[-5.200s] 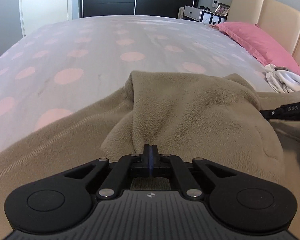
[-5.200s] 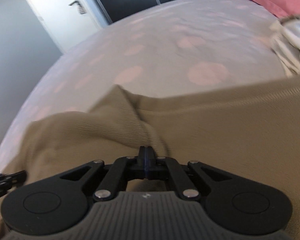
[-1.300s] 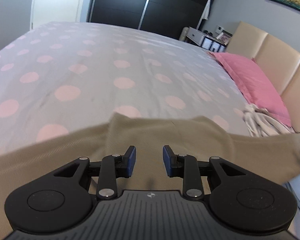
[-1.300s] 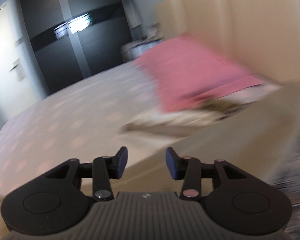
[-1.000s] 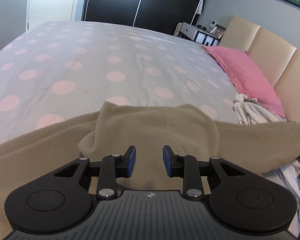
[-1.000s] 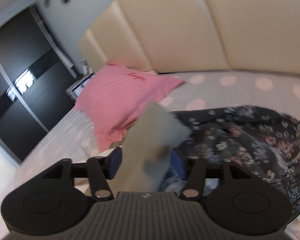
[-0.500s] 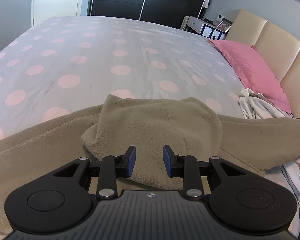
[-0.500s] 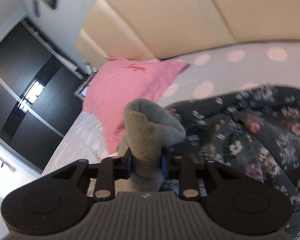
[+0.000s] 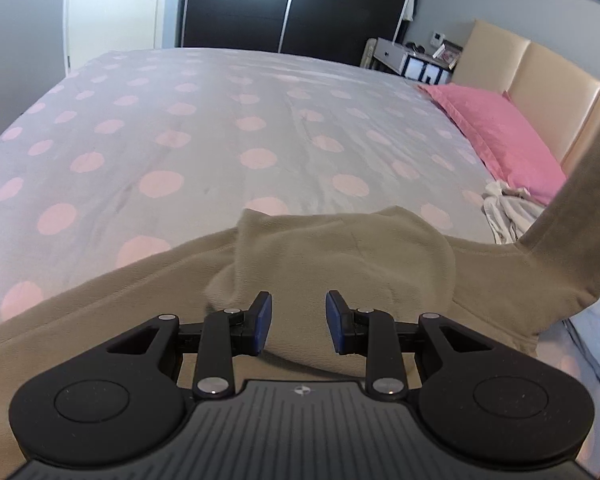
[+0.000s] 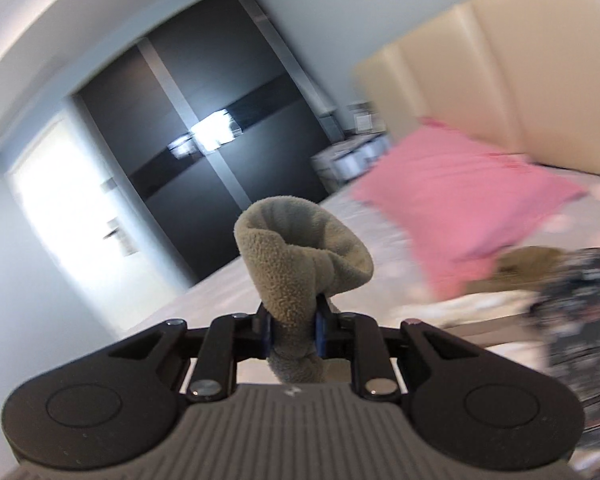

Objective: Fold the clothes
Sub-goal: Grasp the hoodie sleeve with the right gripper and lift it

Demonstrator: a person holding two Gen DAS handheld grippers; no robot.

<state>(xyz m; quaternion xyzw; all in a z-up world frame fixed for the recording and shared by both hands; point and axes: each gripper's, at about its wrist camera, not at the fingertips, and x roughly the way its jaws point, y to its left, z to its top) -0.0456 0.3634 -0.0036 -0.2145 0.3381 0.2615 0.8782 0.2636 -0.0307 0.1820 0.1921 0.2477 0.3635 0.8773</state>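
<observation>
Right wrist view: right tongs (image 10: 292, 334) have just been closing, pads now clamped on the beige fleece garment's (image 9: 339, 248) sleeve (image 10: 300, 252), lifted off the bed (image 9: 220, 120) | left wrist view: left tongs (image 9: 298, 322) parted, empty, hovering over the garment's body, spread along the bed's near edge | pink pillow (image 9: 495, 132) by the headboard (image 9: 539, 76)

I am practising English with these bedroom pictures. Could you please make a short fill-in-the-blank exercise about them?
1. The right gripper is shut on the ____ of the beige fleece top.
2. The left gripper is ____ and holds nothing.
3. The pillow by the headboard is ____.
4. The bedsheet has pink ____.

Missing words: sleeve; open; pink; dots
</observation>
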